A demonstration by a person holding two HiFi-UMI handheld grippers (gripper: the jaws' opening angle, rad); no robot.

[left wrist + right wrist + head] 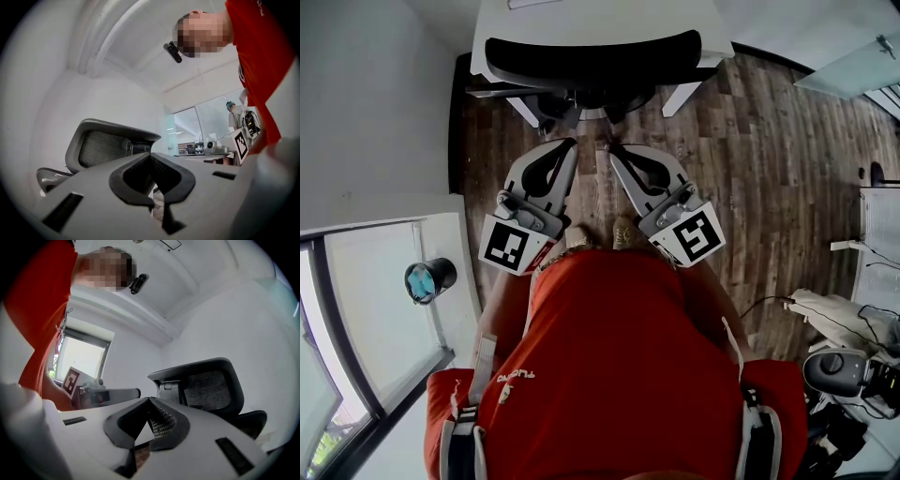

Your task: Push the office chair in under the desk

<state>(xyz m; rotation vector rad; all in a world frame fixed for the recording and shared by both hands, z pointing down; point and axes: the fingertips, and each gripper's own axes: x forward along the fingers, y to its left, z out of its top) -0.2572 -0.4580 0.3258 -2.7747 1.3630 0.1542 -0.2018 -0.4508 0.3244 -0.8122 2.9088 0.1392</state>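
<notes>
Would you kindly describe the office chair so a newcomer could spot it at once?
Find the white desk at the far end of the wood floor in the head view. The office chair stands at its near edge. Its wide, curved black mesh backrest is the only dark shape against that white top.

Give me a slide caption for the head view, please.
The left gripper and right gripper, both shut and empty, point at the black office chair standing against the white desk.
</notes>
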